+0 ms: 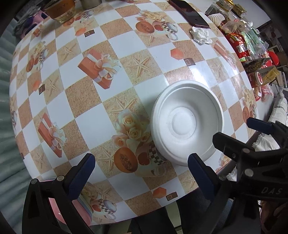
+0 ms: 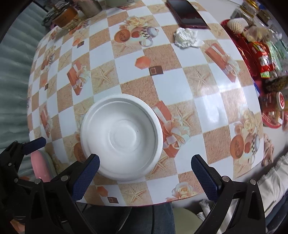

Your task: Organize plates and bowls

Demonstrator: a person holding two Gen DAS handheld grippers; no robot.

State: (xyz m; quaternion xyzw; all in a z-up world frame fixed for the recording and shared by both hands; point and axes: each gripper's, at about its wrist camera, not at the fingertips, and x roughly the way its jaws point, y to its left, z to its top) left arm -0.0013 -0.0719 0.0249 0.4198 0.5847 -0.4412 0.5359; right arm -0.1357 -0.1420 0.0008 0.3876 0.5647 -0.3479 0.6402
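Note:
A white foam bowl (image 1: pixel 187 122) stands upright near the front edge of the round table with a checkered printed cloth (image 1: pixel 126 54). It also shows in the right wrist view (image 2: pixel 122 136). My left gripper (image 1: pixel 141 172) is open and empty, above the table's front edge, with the bowl just ahead of its right finger. My right gripper (image 2: pixel 145 174) is open and empty, with the bowl just ahead of its left finger. The right gripper shows in the left wrist view (image 1: pixel 252 136) beside the bowl. A pink plate (image 2: pixel 40 167) sits below the table's edge at the left.
A dark phone (image 2: pixel 187 14) and a crumpled white tissue (image 2: pixel 187 38) lie at the far side. Jars (image 2: pixel 66 16) stand at the far left. Snack packets and boxes (image 2: pixel 264 59) crowd the right edge. The left gripper (image 2: pixel 21 149) shows at the right wrist view's left.

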